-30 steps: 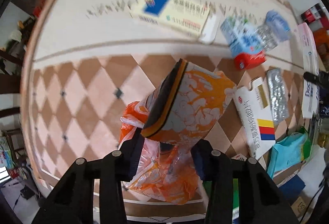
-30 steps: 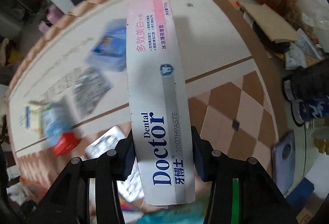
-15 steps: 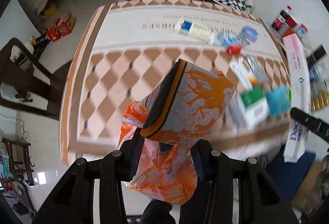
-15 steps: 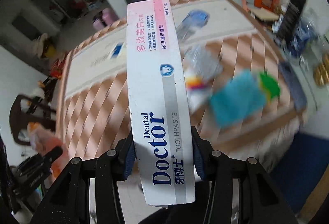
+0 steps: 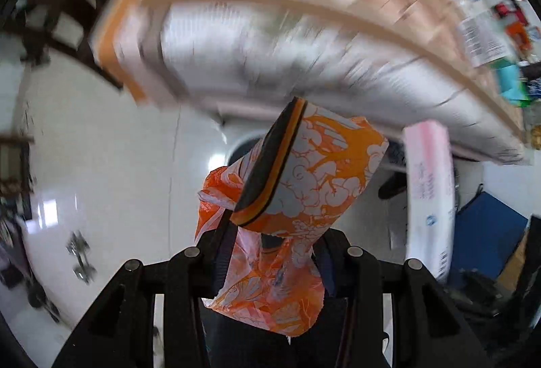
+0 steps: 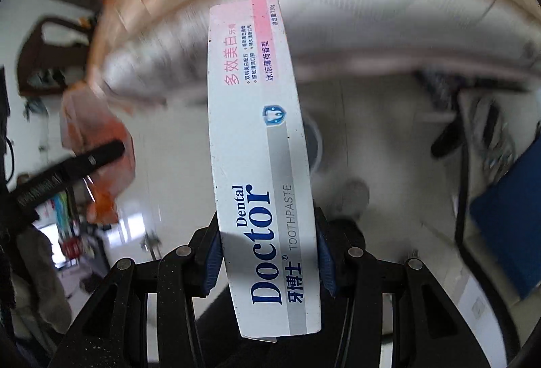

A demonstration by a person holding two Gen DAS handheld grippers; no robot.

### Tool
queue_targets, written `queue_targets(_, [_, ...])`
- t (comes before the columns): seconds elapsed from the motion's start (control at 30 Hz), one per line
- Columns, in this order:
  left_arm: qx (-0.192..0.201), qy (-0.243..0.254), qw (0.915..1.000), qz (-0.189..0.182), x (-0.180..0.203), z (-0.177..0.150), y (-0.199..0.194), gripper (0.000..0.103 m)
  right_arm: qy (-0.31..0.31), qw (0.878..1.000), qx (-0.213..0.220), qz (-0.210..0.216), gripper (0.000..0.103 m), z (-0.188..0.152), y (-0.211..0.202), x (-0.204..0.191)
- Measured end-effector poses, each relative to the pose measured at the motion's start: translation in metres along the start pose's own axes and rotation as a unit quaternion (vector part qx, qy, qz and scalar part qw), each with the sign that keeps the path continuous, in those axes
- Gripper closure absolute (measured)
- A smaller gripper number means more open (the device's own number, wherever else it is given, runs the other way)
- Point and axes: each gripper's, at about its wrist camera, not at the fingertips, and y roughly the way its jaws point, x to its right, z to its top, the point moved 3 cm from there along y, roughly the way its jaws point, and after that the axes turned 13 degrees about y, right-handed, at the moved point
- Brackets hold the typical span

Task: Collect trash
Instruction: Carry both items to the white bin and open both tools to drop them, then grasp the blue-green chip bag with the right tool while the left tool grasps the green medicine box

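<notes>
Both hands have swung off the desk (image 5: 304, 40) and now hang over white floor. Left hand-held gripper (image 5: 274, 263) stays clamped on the crumpled orange-and-white wrapper (image 5: 304, 185); right hand-held gripper (image 6: 268, 263) pinches the long white toothpaste box (image 6: 260, 145).

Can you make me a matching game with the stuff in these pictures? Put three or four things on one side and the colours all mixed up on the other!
Things:
1. snack bag held in the left gripper
2. toothpaste box held in the right gripper
3. floor
4. mat lying on the floor

Colours:
A. dark blue
B. shiny white
C. orange with pale cloud swirls
D. white and grey with a pink end

Right pairs: 1-C, 2-D, 3-B, 4-A
</notes>
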Motion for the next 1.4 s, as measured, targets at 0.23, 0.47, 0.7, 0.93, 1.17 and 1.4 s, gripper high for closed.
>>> queue_targets(0.23, [-0.091, -0.029, 0.9940, -0.053, -0.021, 0.012, 0.185, 0.061, 0.006, 0.994, -0.102, -0.039, 0.054, 0.003, 0.181, 0.034])
queue_targets(0.47, [-0.128, -0.031, 0.9897, -0.056, -0.047, 0.026, 0.317, 0.024, 0.008, 0.987, -0.144, -0.067, 0.053, 0.047, 0.330, 0.062])
queue_targets(0.7, [-0.080, -0.042, 0.9958, -0.012, -0.086, 0.015, 0.336, 0.000, 0.011, 0.991, -0.120, -0.065, 0.016, 0.095, 0.395, 0.066])
queue_targets(0.93, [-0.060, -0.024, 0.9968, 0.047, -0.086, 0.004, 0.325, 0.000, -0.003, 0.992, -0.026, -0.123, 0.002, 0.106, 0.383, 0.064])
queue_targets(1.17, [-0.054, -0.003, 0.9972, 0.052, -0.085, -0.006, 0.295, 0.000, -0.017, 0.988, 0.006, -0.155, 0.002, 0.096, 0.359, 0.050])
queue_targets(1.4, [-0.037, -0.004, 0.9979, 0.054, -0.073, -0.017, 0.241, 0.000, -0.023, 0.988, 0.020, -0.150, 0.002, 0.085, 0.303, 0.040])
